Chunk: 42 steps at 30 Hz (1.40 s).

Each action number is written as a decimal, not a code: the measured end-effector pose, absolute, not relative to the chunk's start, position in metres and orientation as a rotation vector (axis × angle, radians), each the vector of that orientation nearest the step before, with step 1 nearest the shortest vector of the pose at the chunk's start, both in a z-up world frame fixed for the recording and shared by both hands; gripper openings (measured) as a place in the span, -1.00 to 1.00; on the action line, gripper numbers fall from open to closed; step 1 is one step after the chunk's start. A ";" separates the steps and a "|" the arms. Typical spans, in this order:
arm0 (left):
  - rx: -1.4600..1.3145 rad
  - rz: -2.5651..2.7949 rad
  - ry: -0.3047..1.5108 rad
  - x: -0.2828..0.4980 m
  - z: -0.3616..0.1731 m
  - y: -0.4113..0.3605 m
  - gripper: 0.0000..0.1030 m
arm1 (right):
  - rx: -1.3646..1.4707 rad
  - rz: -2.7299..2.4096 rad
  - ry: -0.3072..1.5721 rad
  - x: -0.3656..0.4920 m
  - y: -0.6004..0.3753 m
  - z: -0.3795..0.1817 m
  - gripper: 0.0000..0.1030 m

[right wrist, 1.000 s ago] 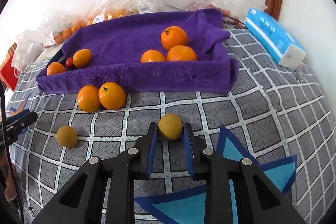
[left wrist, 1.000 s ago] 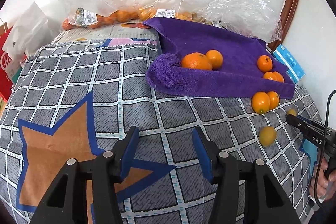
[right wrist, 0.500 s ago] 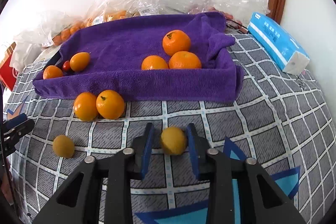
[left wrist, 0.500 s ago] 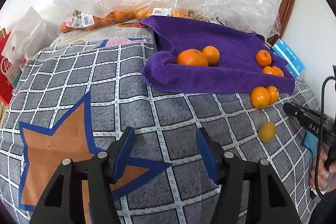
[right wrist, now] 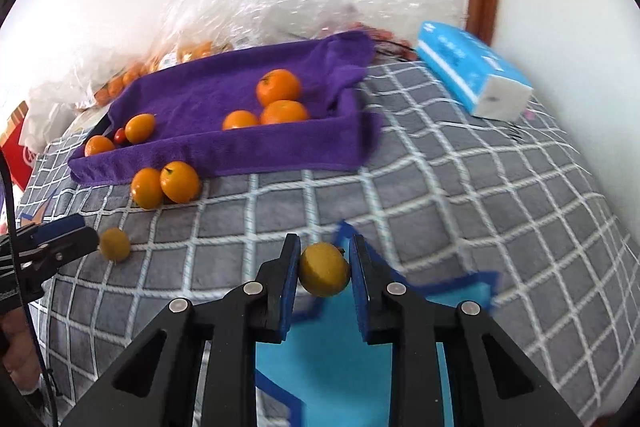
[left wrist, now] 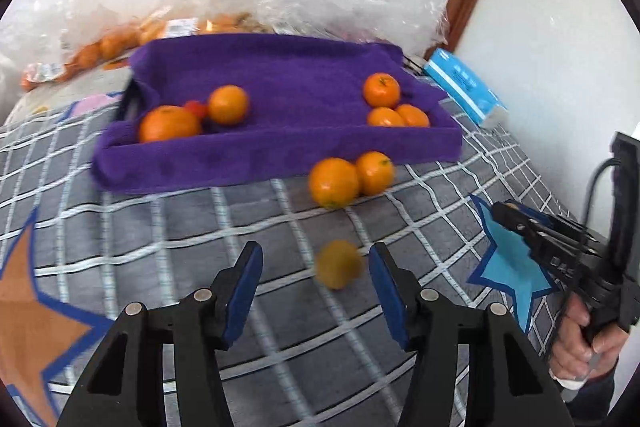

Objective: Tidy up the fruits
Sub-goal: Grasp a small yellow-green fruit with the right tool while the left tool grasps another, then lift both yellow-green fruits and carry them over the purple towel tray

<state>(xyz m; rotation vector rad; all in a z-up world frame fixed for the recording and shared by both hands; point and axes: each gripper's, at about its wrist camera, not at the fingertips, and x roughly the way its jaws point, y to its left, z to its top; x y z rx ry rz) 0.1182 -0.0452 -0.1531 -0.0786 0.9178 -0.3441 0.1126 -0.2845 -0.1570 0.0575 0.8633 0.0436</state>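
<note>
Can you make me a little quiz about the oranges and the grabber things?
1. True or false: the right gripper is pinching a yellowish fruit.
2. The left gripper is: A) shut on an orange, B) open, with a small yellowish fruit in front of its gap, C) inside the tray.
3. Fill in: two oranges lie on the checked cloth just in front of the ___ towel-lined tray.

Key: 1 true; 2 B; 3 purple.
</note>
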 end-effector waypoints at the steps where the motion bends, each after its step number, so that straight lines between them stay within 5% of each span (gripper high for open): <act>1: -0.059 -0.321 0.936 0.120 -0.157 -0.051 -0.03 | 0.061 0.040 0.861 0.111 -0.288 -0.156 -0.52; 3: -0.054 -0.309 0.951 0.121 -0.163 -0.057 -0.51 | 0.063 0.030 0.856 0.104 -0.295 -0.152 -0.52; 42: -0.202 -0.168 0.859 0.105 -0.071 0.030 -0.51 | 0.056 0.105 0.782 0.110 -0.220 -0.080 -0.52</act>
